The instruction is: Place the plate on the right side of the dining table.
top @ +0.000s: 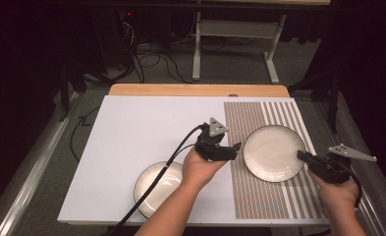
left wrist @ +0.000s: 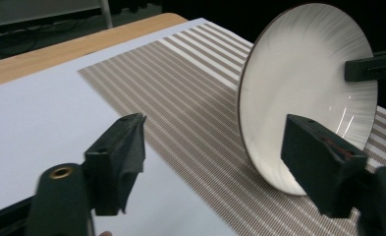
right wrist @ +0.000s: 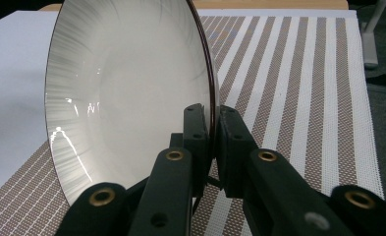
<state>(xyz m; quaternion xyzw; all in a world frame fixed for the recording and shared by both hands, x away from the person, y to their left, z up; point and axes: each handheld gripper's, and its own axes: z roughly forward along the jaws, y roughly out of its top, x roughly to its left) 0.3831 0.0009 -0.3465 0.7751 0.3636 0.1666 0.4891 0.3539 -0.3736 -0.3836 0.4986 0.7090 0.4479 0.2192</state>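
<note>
Underneath, striped mat (top: 271, 189) on white table (top: 131, 142).

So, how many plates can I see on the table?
2. One plate lies on the striped mat, its rim gripped by the right tool. The other plate is on the white board, partly hidden under the left forearm.

No readable text, labels, brand names or numbers appear anywhere. Every visible surface carries no writing.
</note>
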